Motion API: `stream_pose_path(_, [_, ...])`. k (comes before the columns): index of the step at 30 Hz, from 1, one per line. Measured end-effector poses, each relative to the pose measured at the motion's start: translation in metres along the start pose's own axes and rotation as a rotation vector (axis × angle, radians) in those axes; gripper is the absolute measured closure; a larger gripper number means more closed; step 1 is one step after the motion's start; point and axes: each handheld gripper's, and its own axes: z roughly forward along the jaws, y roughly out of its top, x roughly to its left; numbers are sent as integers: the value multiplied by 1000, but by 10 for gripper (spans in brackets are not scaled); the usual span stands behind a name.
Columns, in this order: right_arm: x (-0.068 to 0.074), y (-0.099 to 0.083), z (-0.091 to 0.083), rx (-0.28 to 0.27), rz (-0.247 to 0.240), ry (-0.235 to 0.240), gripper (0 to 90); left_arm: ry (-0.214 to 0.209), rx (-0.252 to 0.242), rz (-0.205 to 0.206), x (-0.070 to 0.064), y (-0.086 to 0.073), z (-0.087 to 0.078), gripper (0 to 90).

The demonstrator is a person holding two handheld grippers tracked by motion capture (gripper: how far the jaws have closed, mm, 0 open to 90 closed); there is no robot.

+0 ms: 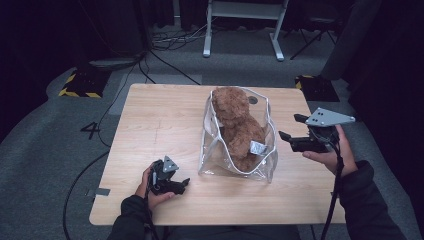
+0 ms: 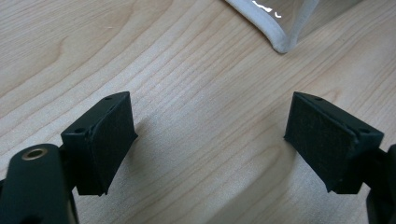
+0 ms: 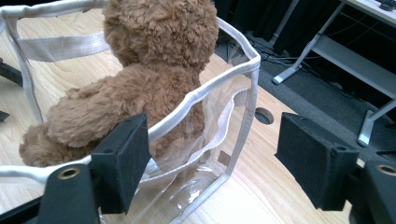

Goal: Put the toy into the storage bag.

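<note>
A brown plush teddy bear (image 1: 237,125) sits inside a clear plastic bag with white trim (image 1: 212,160) in the middle of the wooden table (image 1: 155,120). In the right gripper view the bear (image 3: 140,88) fills the bag (image 3: 233,70), seen from behind. My right gripper (image 1: 291,128) hovers open just right of the bag, its jaws (image 3: 212,158) wide apart with nothing between them. My left gripper (image 1: 184,184) rests low over the table at the front left of the bag, open (image 2: 210,140) and empty, with a bag corner (image 2: 280,42) just ahead.
A round cable hole (image 3: 264,115) is in the table behind the bag. White desk legs (image 1: 207,30) and cables (image 1: 170,40) lie on the grey floor beyond the table. A yellow-striped black block (image 1: 80,85) sits at the far left.
</note>
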Motion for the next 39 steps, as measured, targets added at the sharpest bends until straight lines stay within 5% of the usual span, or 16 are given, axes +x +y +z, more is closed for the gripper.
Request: stream_pose_path(39, [-6, -51, 16, 87, 25, -18, 263, 0, 0, 1, 0, 0, 0, 159])
